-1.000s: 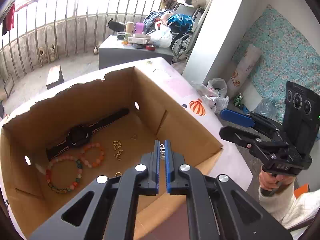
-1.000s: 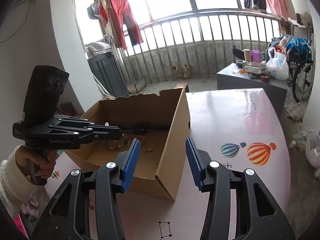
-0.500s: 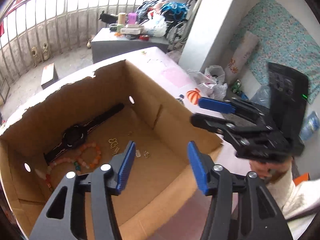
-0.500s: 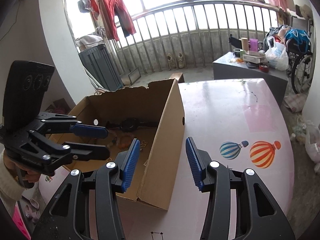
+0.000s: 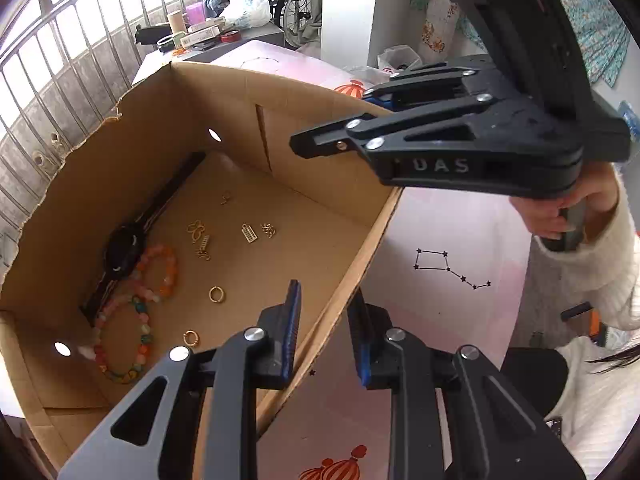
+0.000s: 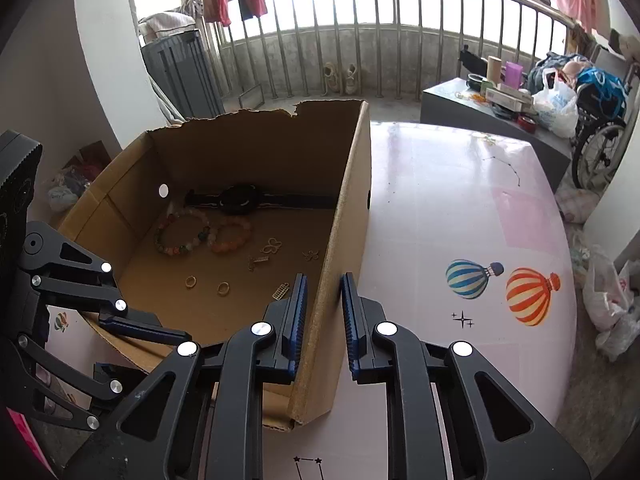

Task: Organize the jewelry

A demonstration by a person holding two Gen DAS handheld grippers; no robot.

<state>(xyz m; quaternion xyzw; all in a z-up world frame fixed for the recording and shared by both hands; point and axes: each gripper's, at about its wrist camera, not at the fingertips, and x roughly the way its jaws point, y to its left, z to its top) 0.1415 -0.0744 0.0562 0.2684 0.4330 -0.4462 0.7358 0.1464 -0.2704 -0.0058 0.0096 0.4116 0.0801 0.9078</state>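
Both hand-held grippers [image 5: 324, 328] [image 6: 323, 320] just closing astride cardboard box [image 6: 348, 216] walls, unclamped, bracelets [image 6: 182, 234], watch [image 6: 239, 199] inside

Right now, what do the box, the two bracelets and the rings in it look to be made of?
Box: plain brown corrugated cardboard, matte; its torn top edge is ragged. Bracelets: round beads, likely stone or glass, slightly glossy, one orange-pink, one mixed colours. Rings: gold-coloured shiny metal, as far as their small size shows.
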